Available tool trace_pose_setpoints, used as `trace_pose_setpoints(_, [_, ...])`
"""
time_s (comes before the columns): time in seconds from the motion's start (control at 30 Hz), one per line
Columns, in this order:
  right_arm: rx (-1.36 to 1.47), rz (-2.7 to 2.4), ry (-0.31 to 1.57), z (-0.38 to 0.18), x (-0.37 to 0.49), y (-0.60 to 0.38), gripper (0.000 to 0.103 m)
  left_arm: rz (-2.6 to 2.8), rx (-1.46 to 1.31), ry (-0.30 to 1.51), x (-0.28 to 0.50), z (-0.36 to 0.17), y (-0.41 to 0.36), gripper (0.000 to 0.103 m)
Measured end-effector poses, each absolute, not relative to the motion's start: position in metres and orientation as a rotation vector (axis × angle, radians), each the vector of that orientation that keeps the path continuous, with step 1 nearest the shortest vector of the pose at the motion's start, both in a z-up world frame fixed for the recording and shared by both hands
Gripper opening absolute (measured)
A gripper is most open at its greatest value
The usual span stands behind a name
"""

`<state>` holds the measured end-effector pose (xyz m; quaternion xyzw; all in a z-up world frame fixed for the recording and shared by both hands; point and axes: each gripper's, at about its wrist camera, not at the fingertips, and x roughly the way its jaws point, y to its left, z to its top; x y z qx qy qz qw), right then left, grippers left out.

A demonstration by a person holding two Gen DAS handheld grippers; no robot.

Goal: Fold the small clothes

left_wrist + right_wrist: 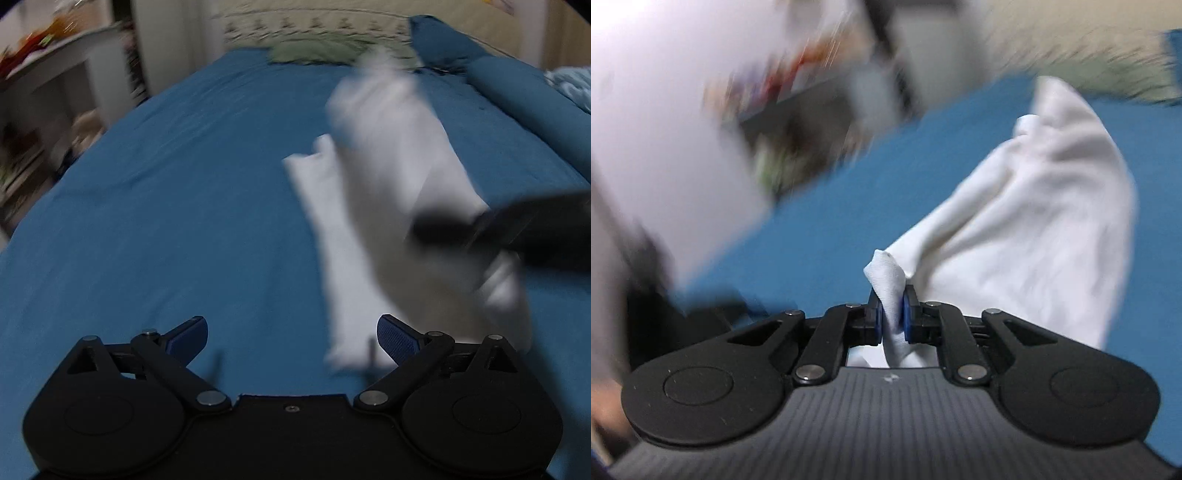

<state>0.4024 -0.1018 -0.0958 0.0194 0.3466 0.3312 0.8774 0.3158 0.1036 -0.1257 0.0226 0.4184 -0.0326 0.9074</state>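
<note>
A small white garment point(373, 206) hangs over the blue bed sheet point(166, 206), blurred by motion. In the right wrist view the same white garment point(1045, 214) drapes to the right. My right gripper point(891, 314) is shut on a pinched edge of it. That gripper shows in the left wrist view as a dark blurred shape point(517, 232) at the right, on the cloth. My left gripper point(291, 338) is open and empty, low over the sheet, with the garment's lower end near its right finger.
Blue pillows point(517, 110) and a light blue blanket point(572, 85) lie at the bed's far right. A green cloth point(314, 51) lies at the head of the bed. Shelves with clutter point(44, 103) stand left of the bed.
</note>
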Motion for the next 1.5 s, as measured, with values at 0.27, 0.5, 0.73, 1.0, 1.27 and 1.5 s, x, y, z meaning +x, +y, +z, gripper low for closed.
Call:
trace_pose_setpoints(0.27, [-0.134, 0.707, 0.808, -0.139, 0.393, -0.052, 0.060, -0.053, -0.019, 0.895, 0.291, -0.137, 0.148, 0.100])
trace_pose_setpoints(0.5, [-0.133, 0.475, 0.585, -0.113, 0.324, -0.119, 0.085, -0.098, -0.118, 0.841, 0.295, -0.116, 0.137, 0.100])
trace_pose_setpoints(0.73, [-0.143, 0.247, 0.654, -0.170, 0.281, -0.139, 0.082, -0.122, -0.161, 0.831, 0.314, -0.110, 0.110, 0.100])
trace_pose_setpoints(1.0, [-0.055, 0.149, 0.656, -0.187, 0.298, -0.131, 0.082, -0.127, -0.147, 0.842, 0.335, -0.117, 0.096, 0.100])
trace_pose_setpoints(1.27, [-0.083, 0.057, 0.572, -0.179, 0.282, -0.148, 0.079, -0.081, -0.058, 0.900, 0.345, -0.151, 0.099, 0.100])
trace_pose_setpoints(1.5, [-0.039, 0.098, 0.657, -0.193, 0.286, -0.165, 0.080, -0.103, -0.097, 0.905, 0.332, -0.166, 0.116, 0.100])
